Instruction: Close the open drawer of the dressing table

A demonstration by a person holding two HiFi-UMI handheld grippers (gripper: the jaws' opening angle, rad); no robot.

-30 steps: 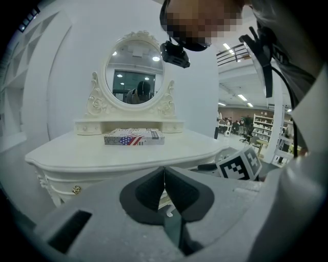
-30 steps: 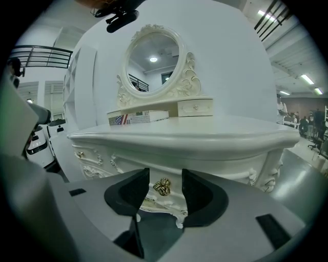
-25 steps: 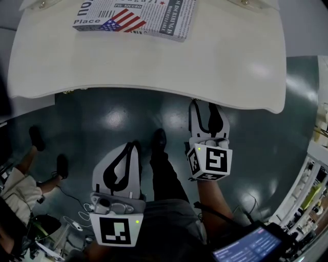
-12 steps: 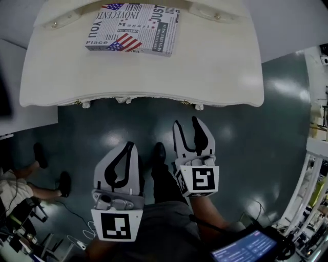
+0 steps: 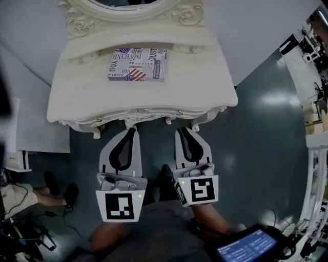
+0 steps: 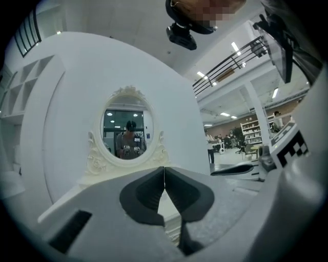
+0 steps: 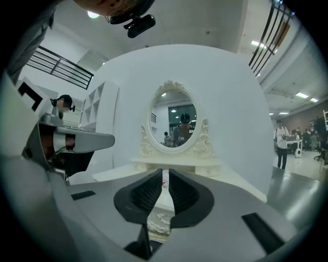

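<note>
The cream dressing table (image 5: 205, 87) fills the upper head view, with an oval mirror (image 5: 128, 5) at its back. Small gold knobs (image 5: 179, 113) dot its carved front edge; from here I cannot make out a drawer standing out. My left gripper (image 5: 129, 134) hangs just before that edge, left of centre, shut and empty. My right gripper (image 5: 185, 132) is beside it, its jaws closing to a narrow gap with nothing between them. In the left gripper view the left gripper (image 6: 164, 169) points level at the mirror (image 6: 126, 134). In the right gripper view the right gripper (image 7: 165, 173) does too.
A box printed like a newspaper with a flag (image 5: 137, 64) lies on the tabletop. A seated person's legs and shoes (image 5: 61, 192) are at the lower left on the dark green floor. Shelving (image 5: 318, 30) lines the right side, and a lit tablet (image 5: 246, 248) sits bottom right.
Both grippers have risen and moved up to the table's front edge. The right jaws went from wide open to nearly shut. The mirror has come into view.
</note>
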